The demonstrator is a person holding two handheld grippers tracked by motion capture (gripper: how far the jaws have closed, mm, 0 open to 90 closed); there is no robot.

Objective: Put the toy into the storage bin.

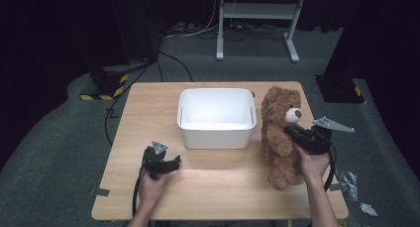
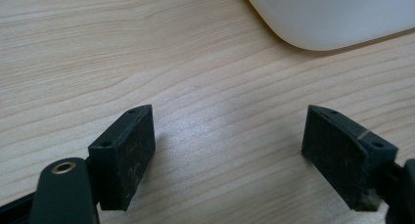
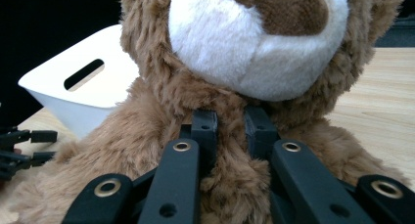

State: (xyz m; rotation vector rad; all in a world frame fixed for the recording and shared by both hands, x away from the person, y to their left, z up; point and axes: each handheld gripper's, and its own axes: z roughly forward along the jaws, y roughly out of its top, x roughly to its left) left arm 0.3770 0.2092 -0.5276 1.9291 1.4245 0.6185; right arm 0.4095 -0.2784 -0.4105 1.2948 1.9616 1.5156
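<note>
A brown teddy bear point(image 1: 278, 138) with a white muzzle stands upright on the wooden table point(image 1: 148, 108), just right of a white plastic bin point(image 1: 217, 119). My right gripper point(image 1: 293, 133) is shut on the bear's chest below the muzzle; in the right gripper view its jaws pinch the fur of the teddy bear point(image 3: 147, 126) at my right gripper point(image 3: 230, 131). My left gripper point(image 1: 174, 162) rests low on the table in front of the bin's left corner. In the left gripper view my left gripper point(image 2: 227, 150) is open over bare wood, with the bin's corner point(image 2: 333, 18) ahead.
The bin point(image 3: 73, 87) is empty and has a slot handle in its side. Beyond the table stand a white metal frame point(image 1: 257, 19) and cables on the grey floor. Yellow-black striped feet point(image 1: 104, 88) sit at the back left. Scraps lie on the floor point(image 1: 356, 187) at the right.
</note>
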